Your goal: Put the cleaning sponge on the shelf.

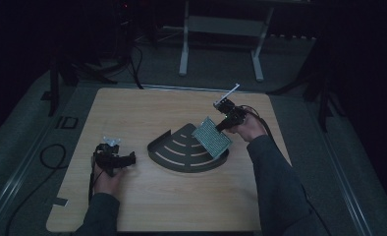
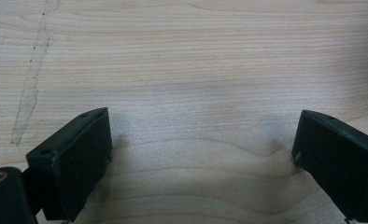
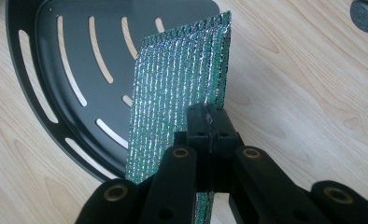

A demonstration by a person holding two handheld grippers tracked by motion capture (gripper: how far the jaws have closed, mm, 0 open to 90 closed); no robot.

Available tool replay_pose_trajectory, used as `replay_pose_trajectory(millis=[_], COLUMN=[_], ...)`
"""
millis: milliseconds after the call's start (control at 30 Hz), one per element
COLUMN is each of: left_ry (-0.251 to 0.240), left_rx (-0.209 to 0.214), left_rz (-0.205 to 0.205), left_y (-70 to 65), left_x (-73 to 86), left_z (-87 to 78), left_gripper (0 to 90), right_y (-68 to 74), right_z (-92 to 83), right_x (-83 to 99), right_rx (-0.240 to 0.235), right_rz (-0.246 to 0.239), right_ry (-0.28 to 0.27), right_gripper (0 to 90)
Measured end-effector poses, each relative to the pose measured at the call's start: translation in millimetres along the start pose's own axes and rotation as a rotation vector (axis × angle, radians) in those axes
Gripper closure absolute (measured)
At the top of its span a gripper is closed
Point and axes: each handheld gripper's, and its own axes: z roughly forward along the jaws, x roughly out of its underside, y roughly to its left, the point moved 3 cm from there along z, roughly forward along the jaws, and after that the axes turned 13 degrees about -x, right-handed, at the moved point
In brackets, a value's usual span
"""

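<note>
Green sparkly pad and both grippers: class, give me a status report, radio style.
Right gripper shut on green sparkly pad, held over the black slotted tray. Left gripper open, resting on the wooden table. Nothing in the way.

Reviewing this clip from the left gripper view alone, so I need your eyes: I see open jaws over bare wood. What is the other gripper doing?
Observer: The right gripper is shut on a green scouring pad.
Operator: Where is the pad?
Observer: Held tilted over the right edge of a black fan-shaped slotted tray.
Operator: Is it resting in the tray?
Observer: I cannot tell whether its lower corner touches.
Operator: And my gripper?
Observer: The left gripper sits low at the tray's left, apart from it.
</note>
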Motion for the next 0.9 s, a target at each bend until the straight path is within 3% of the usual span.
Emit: replay_pose_trajectory(millis=[900], left_ry=[0.000], left_rx=[0.000], left_rz=[-0.001], left_y=[-0.1], left_x=[0.0], left_z=[0.0], left_gripper=[5.2], right_y=[8.9], right_z=[23.4], right_x=[-1.3], right_rx=[-0.005], right_rz=[-0.022], right_ry=[0.021], right_gripper=[89.6])
